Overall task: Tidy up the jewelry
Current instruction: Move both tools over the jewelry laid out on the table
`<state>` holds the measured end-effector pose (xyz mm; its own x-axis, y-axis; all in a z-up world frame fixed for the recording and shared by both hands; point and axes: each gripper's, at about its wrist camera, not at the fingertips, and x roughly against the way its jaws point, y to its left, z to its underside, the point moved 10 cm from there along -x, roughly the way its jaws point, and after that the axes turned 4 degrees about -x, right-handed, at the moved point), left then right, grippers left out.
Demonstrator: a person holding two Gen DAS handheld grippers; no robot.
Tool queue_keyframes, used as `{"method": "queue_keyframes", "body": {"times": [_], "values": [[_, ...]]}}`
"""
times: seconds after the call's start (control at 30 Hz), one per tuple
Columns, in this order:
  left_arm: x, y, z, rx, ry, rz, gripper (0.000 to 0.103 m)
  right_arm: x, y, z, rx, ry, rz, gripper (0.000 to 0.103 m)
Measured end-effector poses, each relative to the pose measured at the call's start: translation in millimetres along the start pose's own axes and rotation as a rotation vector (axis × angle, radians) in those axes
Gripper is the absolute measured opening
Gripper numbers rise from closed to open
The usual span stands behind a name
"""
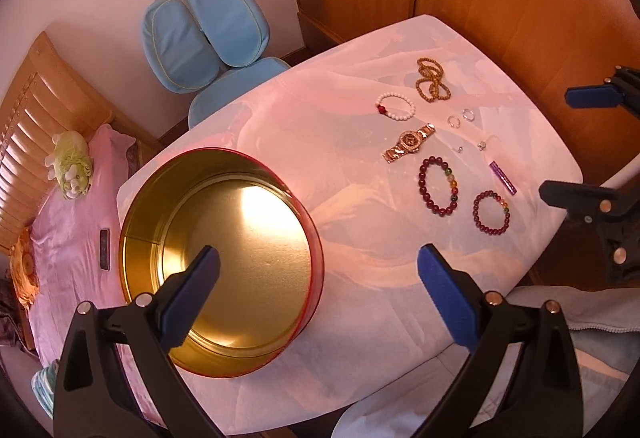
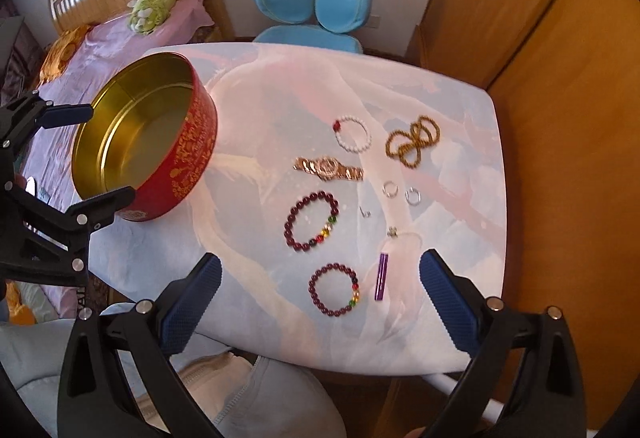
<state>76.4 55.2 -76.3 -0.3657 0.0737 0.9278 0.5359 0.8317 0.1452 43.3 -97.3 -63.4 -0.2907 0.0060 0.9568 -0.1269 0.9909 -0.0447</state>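
A round red tin [image 2: 176,157] with a gold inside stands open at the left of the table [image 2: 256,318]; nothing lies in it; the jewelry is spread on the tabletop to its right, well apart from it: a gold watch [image 2: 329,167], a white bead bracelet [image 2: 354,131], a looped brown bead string [image 2: 414,139], two dark red bracelets [image 2: 312,222] [image 2: 334,290], two small rings [image 2: 390,189], and a purple tube [image 2: 382,277]; the left gripper [image 1: 318,278] hangs above the tin's near edge, jaws wide apart and holding nothing; the right gripper [image 2: 320,280] hovers over the nearer red bracelet, jaws likewise spread and empty.
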Motion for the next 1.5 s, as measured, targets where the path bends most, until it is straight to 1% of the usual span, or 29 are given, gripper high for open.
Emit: {"method": "queue_keyframes", "body": {"times": [0.07, 0.17, 0.23, 0.33, 0.4, 0.57, 0.63, 0.83, 0.97, 1.03, 1.1, 1.17, 1.2, 1.3, 1.43, 1.5], "values": [[6, 22, 4, 0.051, 0.000, 0.006, 0.097, 6, 13, -14, 0.066, -0.008, 0.000, 0.100], [11, 53, 14, 0.135, -0.004, 0.000, 0.097, 14, 31, -27, 0.153, -0.021, 0.024, 0.100], [11, 65, 21, 0.175, -0.002, -0.018, 0.097, 14, 39, -30, 0.183, -0.023, 0.030, 0.100], [7, 73, 28, 0.212, 0.000, -0.009, 0.097, 11, 47, -31, 0.192, -0.013, 0.022, 0.100], [5, 72, 30, 0.210, 0.004, -0.003, 0.097, 9, 50, -32, 0.194, -0.011, 0.024, 0.100], [2, 67, 31, 0.165, 0.012, -0.016, 0.097, 7, 55, -34, 0.191, -0.007, 0.021, 0.100], [1, 63, 29, 0.160, 0.009, -0.006, 0.097, 7, 55, -34, 0.186, -0.009, 0.021, 0.100], [-4, 57, 29, 0.140, 0.022, -0.001, 0.097, 3, 42, -26, 0.139, 0.002, 0.019, 0.100], [-7, 40, 22, 0.130, 0.018, 0.042, 0.097, -1, 18, -16, 0.073, 0.005, 0.050, 0.100], [-7, 26, 13, 0.127, -0.014, 0.081, 0.097, -1, 2, -8, 0.016, 0.003, 0.045, 0.100], [-2, 8, -1, 0.114, -0.081, 0.141, 0.097, -1, -11, 0, -0.039, 0.000, 0.051, 0.100], [-3, -12, -14, 0.102, -0.098, 0.220, 0.097, 0, -27, 12, -0.089, -0.006, 0.070, 0.100], [-6, -23, -19, 0.096, -0.091, 0.241, 0.097, -1, -34, 17, -0.109, -0.008, 0.079, 0.100], [-20, -51, -33, 0.037, -0.066, 0.250, 0.097, -3, -52, 36, -0.171, -0.006, 0.094, 0.100], [-41, -81, -45, -0.017, -0.048, 0.268, 0.097, -9, -72, 60, -0.271, -0.008, 0.067, 0.100], [-54, -89, -48, -0.056, -0.037, 0.235, 0.097, -14, -83, 70, -0.312, -0.010, 0.082, 0.100]]}}
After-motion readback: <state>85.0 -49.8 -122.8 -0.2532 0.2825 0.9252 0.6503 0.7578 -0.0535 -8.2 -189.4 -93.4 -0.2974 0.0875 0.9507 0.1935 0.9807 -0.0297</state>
